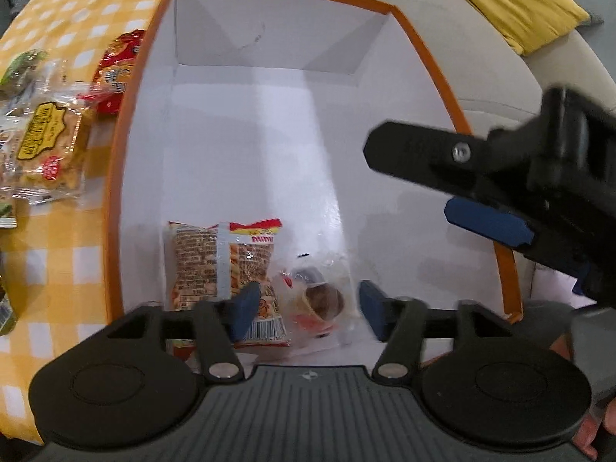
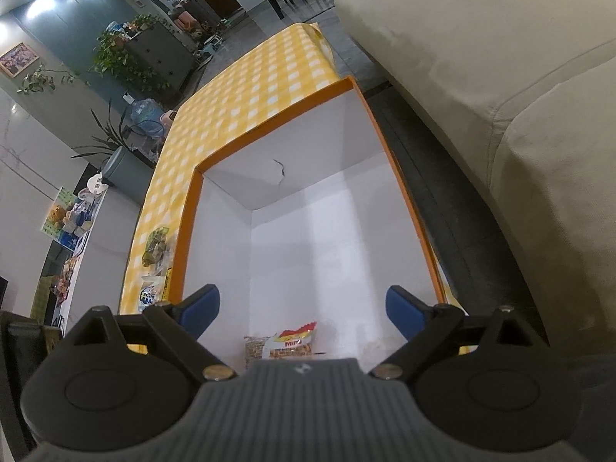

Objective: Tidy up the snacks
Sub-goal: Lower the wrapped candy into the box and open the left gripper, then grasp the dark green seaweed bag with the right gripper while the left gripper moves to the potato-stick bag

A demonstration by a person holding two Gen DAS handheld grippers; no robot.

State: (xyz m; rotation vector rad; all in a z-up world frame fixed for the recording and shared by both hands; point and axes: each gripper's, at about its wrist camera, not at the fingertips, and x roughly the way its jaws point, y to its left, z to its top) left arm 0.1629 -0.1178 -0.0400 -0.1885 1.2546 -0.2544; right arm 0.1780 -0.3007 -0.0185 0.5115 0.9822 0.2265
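An orange-rimmed box (image 1: 131,88) with a white inside stands on the yellow checked table (image 1: 50,238). On its floor lie an orange snack packet (image 1: 223,261) and a clear-wrapped brown snack (image 1: 323,300). My left gripper (image 1: 308,308) is open above them, holding nothing. My right gripper (image 2: 304,308) is open and empty over the box (image 2: 184,238); it shows in the left wrist view (image 1: 415,177) at the box's right rim. The orange packet (image 2: 292,342) shows below it.
Several wrapped snacks lie on the table left of the box: a red packet (image 1: 115,73), a clear pack of biscuits (image 1: 46,150) and green packs (image 2: 158,246). A beige sofa (image 2: 500,96) runs along the right of the table.
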